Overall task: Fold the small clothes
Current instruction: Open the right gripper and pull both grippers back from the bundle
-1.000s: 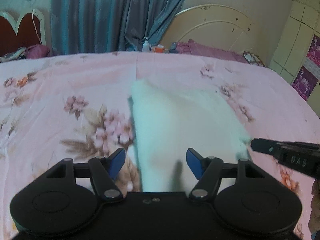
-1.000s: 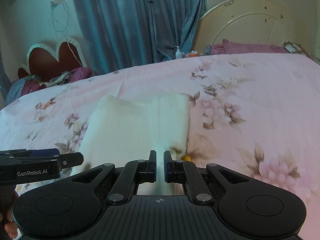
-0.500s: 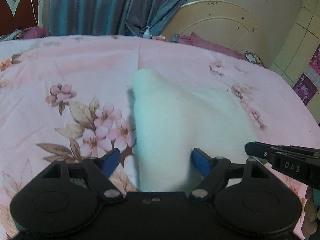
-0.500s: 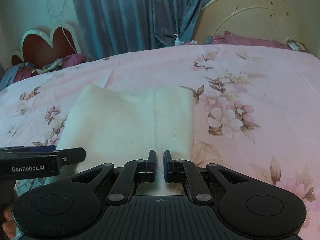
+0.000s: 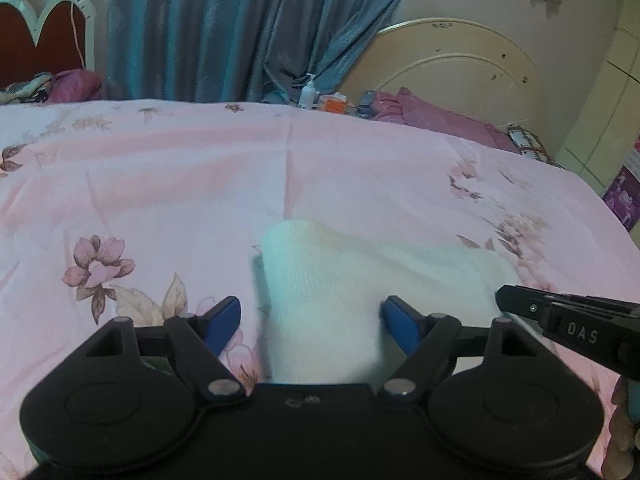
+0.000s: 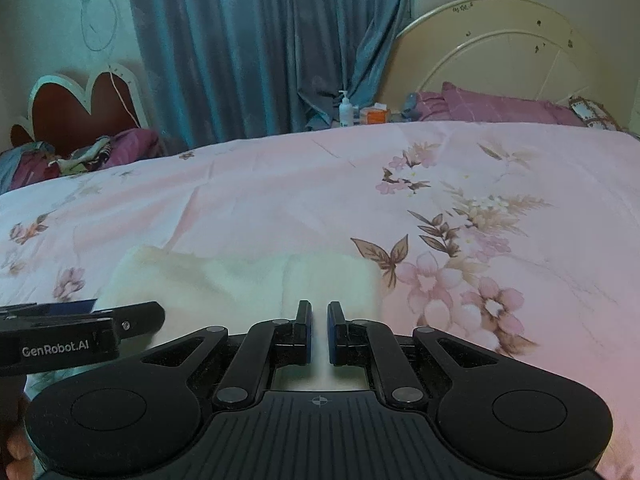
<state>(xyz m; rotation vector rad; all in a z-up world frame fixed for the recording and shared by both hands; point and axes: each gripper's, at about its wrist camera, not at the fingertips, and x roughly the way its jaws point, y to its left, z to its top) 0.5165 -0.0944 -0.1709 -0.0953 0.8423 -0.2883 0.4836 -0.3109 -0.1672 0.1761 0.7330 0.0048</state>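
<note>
left gripper (image 5: 312,322) jaws wide; right gripper (image 6: 318,332) nearly closed, white garment's (image 6: 240,280) near edge hidden.

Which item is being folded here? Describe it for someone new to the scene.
Start at the pink floral bedspread covering the bed. At its near edge, before both grippers, lies a white knitted garment. It is the only plain, unprinted cloth on the bedspread.

Hand-held grippers: you hold two, the left hand-held gripper (image 5: 312,318) and the right hand-held gripper (image 6: 318,330)
White garments: one white garment (image 5: 320,280)
Beds: one bed (image 5: 160,184)
Pump bottles: one pump bottle (image 6: 345,110)
Orange boxes: one orange box (image 6: 374,114)
</note>
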